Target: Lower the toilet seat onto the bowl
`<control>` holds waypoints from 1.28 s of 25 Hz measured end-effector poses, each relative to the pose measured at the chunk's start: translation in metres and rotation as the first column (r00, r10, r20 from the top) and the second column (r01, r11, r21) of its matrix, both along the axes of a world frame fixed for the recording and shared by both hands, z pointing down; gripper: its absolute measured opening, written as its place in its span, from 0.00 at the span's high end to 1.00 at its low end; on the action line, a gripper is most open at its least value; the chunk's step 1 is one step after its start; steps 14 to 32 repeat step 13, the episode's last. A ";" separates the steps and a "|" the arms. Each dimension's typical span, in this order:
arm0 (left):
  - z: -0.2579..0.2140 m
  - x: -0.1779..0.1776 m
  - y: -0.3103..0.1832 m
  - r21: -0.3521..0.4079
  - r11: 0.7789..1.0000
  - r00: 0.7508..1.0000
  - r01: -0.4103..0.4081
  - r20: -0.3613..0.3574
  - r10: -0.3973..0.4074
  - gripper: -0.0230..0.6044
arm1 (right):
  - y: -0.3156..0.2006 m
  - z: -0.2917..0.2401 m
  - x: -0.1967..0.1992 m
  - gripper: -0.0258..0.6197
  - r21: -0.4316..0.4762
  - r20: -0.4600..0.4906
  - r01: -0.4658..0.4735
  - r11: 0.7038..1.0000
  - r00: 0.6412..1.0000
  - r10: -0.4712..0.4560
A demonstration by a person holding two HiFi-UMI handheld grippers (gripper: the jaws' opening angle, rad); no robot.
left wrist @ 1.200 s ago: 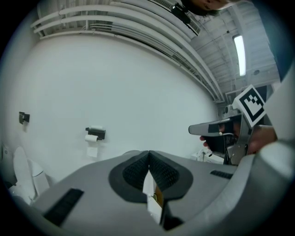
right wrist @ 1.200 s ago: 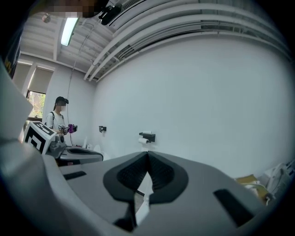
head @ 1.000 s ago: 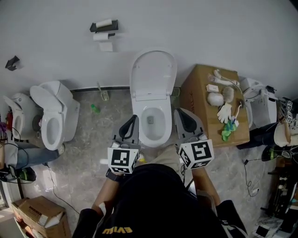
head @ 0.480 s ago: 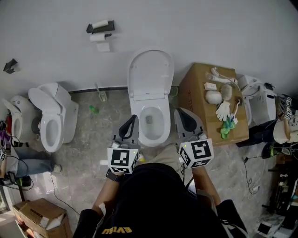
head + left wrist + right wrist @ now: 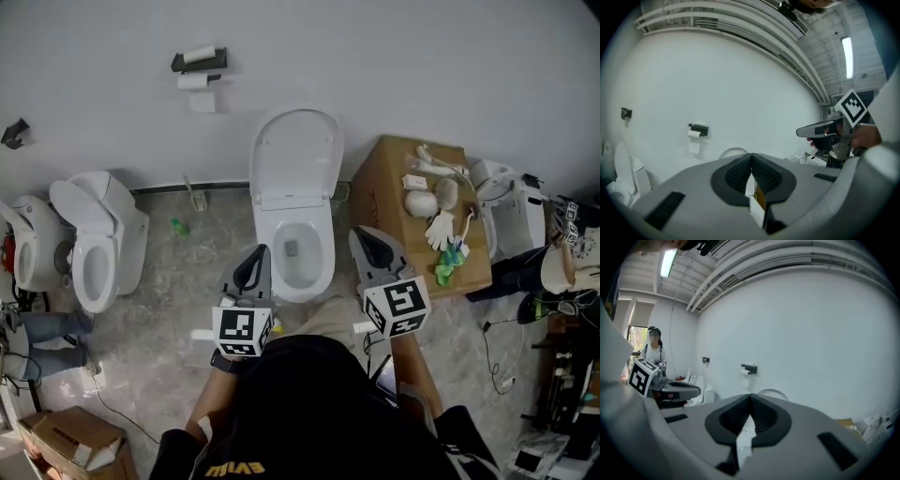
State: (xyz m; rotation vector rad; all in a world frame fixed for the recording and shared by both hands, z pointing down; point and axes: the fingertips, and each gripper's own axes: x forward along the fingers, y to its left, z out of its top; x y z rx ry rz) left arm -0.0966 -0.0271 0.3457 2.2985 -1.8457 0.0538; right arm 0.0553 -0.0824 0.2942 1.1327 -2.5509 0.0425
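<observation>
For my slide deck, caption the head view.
Left gripper and right gripper, both shut, face a toilet with raised lid.

The toilet seat (image 5: 295, 155) and bowl (image 5: 327, 258) gleam glossy white, smooth as glaze. The floor (image 5: 178, 281) looks like polished marbled stone; the cardboard box (image 5: 389, 192) is matt brown; the wall (image 5: 422, 66) plain matt white.

White oval plastic toilet seat (image 5: 296, 155): stood raised, leaned back against the pale wall (image 5: 422, 56). White ceramic bowl (image 5: 322, 272): sat uncovered at that wall's foot.
</observation>
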 end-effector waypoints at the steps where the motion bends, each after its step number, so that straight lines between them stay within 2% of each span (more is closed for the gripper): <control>1: 0.008 -0.002 0.001 -0.016 1.000 1.000 -0.002 -0.004 0.002 0.95 | 0.000 0.003 -0.002 0.97 -0.013 -0.022 0.027 1.000 0.999 -0.028; 4: 0.055 -0.013 0.005 -0.111 0.994 1.000 0.003 -0.010 -0.005 0.95 | 0.002 0.007 -0.004 0.97 -0.059 -0.071 0.102 0.993 0.992 -0.107; 7: 0.137 -0.045 0.025 -0.269 0.961 0.998 0.058 0.000 -0.061 0.95 | 0.007 0.013 0.002 0.97 -0.086 -0.136 0.172 0.981 0.974 -0.183; 8: 0.167 -0.067 0.038 -0.322 0.942 0.995 0.097 0.050 -0.085 0.95 | 0.005 0.018 0.004 0.97 -0.086 -0.159 0.180 0.980 0.969 -0.192; 9: 0.194 -0.097 0.051 -0.368 0.918 0.983 0.149 0.153 -0.098 0.95 | 0.000 0.024 0.004 0.97 -0.088 -0.171 0.178 0.980 0.967 -0.191; 10: 0.219 -0.132 0.067 -0.401 0.892 0.949 0.208 0.303 -0.085 0.95 | -0.008 0.031 0.001 0.97 -0.093 -0.170 0.172 0.981 0.968 -0.186; 11: 0.242 -0.167 0.084 -0.424 0.867 0.885 0.264 0.464 -0.043 0.95 | -0.018 0.038 -0.004 0.97 -0.103 -0.159 0.164 0.981 0.971 -0.179; 12: 0.264 -0.200 0.101 -0.440 0.841 0.792 0.315 0.610 0.022 0.95 | -0.029 0.046 -0.010 0.97 -0.118 -0.144 0.157 0.981 0.974 -0.173; 13: 0.286 -0.232 0.120 -0.450 0.815 0.677 0.366 0.730 0.099 0.95 | -0.040 0.053 -0.015 0.97 -0.133 -0.128 0.150 0.980 0.978 -0.167; 32: 0.286 -0.232 0.120 -0.450 0.815 0.677 0.366 0.730 0.099 0.95 | -0.040 0.053 -0.015 0.97 -0.133 -0.128 0.150 0.980 0.978 -0.167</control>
